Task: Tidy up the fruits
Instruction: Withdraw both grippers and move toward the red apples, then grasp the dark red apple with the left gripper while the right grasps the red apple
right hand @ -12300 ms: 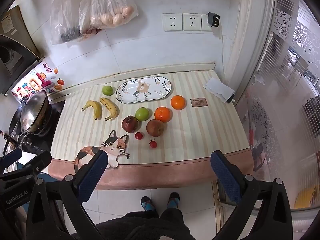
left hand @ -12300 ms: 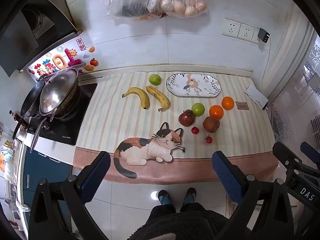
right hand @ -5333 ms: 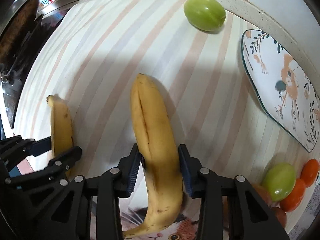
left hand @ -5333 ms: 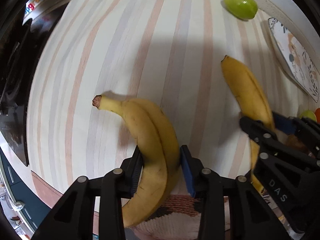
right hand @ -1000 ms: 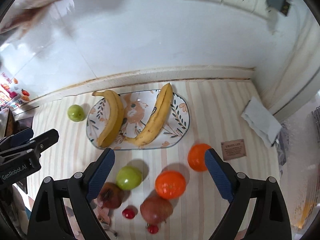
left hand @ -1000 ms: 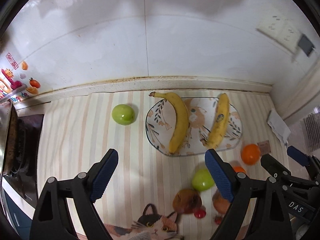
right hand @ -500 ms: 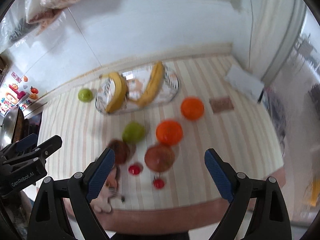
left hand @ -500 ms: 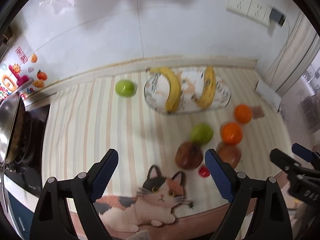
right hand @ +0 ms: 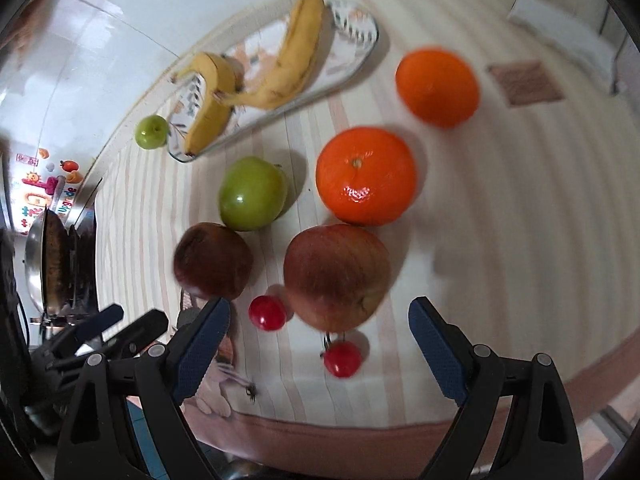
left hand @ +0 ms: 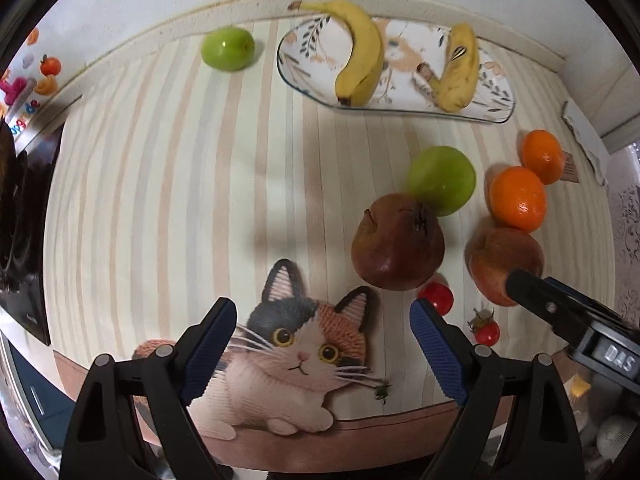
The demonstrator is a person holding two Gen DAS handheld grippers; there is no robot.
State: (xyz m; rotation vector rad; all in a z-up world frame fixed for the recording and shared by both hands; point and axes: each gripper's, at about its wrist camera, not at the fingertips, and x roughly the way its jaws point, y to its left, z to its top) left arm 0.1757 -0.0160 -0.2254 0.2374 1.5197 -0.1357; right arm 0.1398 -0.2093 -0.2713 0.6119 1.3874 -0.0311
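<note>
Both tongs, left [left hand: 322, 344] and right [right hand: 318, 344], spread wide, empty, above mat's front edge [left hand: 400, 420].

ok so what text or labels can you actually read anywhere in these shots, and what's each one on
"DAS": on the right gripper, seen in the left wrist view.
Colourful letters on the wall stickers beside the stove: too blurred to read.
Brown card near the far orange: print too blurred to read.
Sticker on the right banana: a mark only, no legible words.
</note>
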